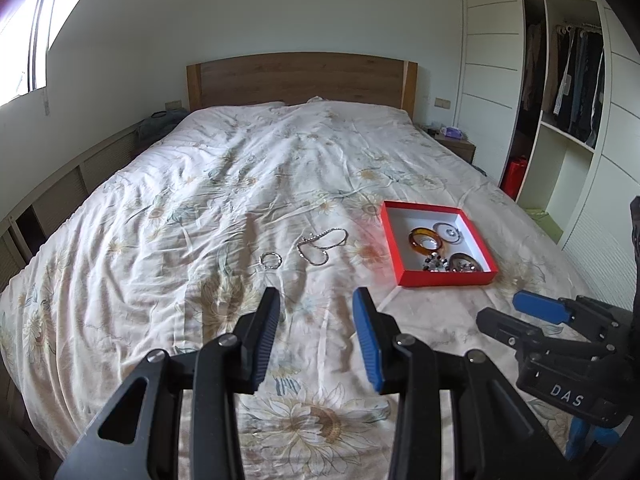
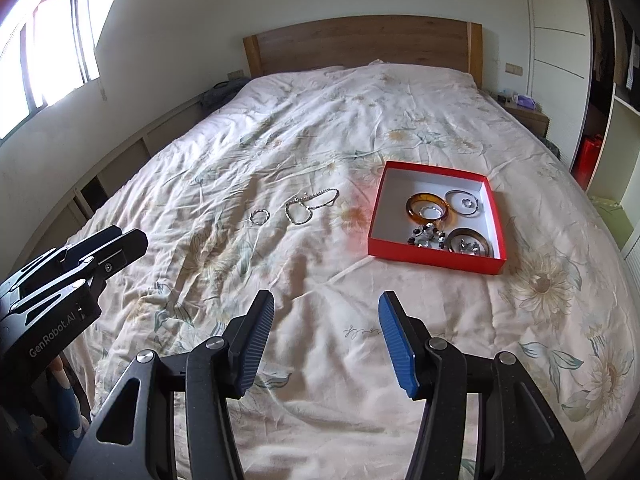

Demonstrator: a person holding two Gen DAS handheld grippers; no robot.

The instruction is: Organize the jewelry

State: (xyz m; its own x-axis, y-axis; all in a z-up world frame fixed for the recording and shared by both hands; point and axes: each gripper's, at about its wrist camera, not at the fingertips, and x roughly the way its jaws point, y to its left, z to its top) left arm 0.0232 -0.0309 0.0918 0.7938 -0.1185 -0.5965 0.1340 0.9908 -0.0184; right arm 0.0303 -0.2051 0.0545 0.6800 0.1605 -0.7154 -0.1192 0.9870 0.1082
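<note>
A red box [image 1: 440, 279] [image 2: 432, 258] with a white inside lies on the floral bedspread. It holds an amber bangle [image 1: 425, 241] [image 2: 428, 210], a silver bangle [image 1: 450, 233] [image 2: 464, 203], a dark bangle [image 1: 464, 263] [image 2: 470, 241] and dark beads [image 1: 434, 263] [image 2: 426, 238]. A silver chain necklace [image 1: 322, 245] [image 2: 310, 205] and a small silver bracelet [image 1: 271, 260] [image 2: 259, 216] lie loose on the bed, left of the box. My left gripper [image 1: 316, 300] and right gripper [image 2: 326, 304] are both open and empty, well short of the jewelry.
The bed [image 1: 200, 208] has a wooden headboard [image 1: 300, 80]. An open wardrobe with hanging clothes [image 1: 572, 80] stands at the right, a nightstand [image 1: 456, 144] beside it. A window [image 2: 44, 64] is on the left wall. The right gripper's body shows in the left wrist view [image 1: 560, 344].
</note>
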